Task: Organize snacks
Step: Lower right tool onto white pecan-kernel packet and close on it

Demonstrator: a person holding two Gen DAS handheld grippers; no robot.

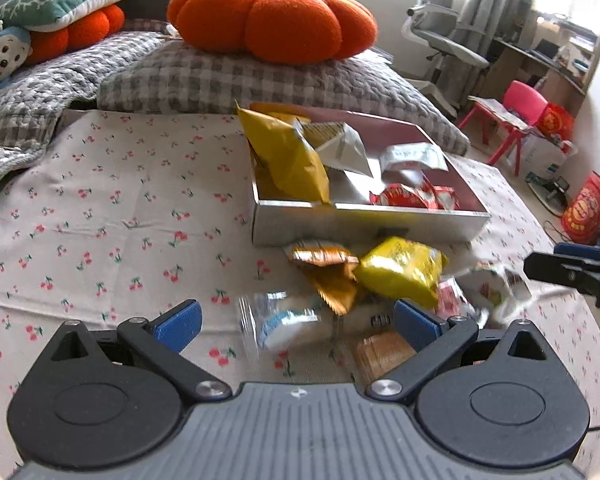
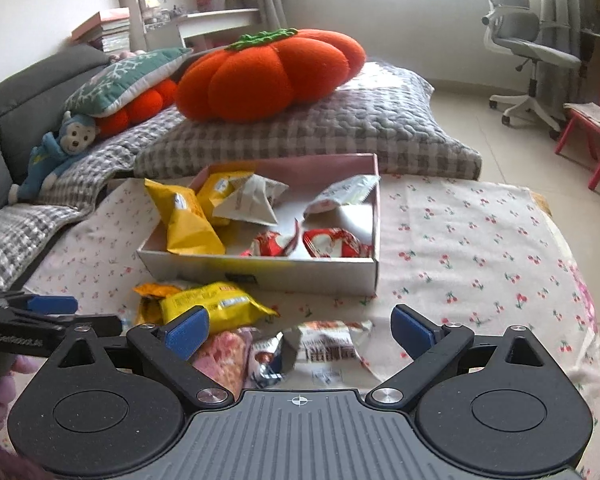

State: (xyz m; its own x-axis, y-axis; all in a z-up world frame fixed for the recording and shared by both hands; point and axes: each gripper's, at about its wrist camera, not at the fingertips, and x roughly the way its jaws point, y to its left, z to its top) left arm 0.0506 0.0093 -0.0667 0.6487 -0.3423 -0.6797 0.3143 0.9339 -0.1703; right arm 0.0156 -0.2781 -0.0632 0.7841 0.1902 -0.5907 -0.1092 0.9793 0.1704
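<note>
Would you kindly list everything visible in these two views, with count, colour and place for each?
box: one, white outside, pink inside, open, on the cherry-print cloth.
packets in the box: several; yellow at left, white in the middle, red at front.
loose packets: several; yellow, orange, pink, white, on the cloth in front of the box.
cherry-print cloth: one, cream with red cherries.
pumpkin cushion: large, orange, on a grey checked pillow; a smaller orange one behind it.
monkey toy: one, blue, at left.
office chair: one, grey, far right.
left gripper: black with blue pads, open over the loose packets.
right gripper: the same, open.
</note>
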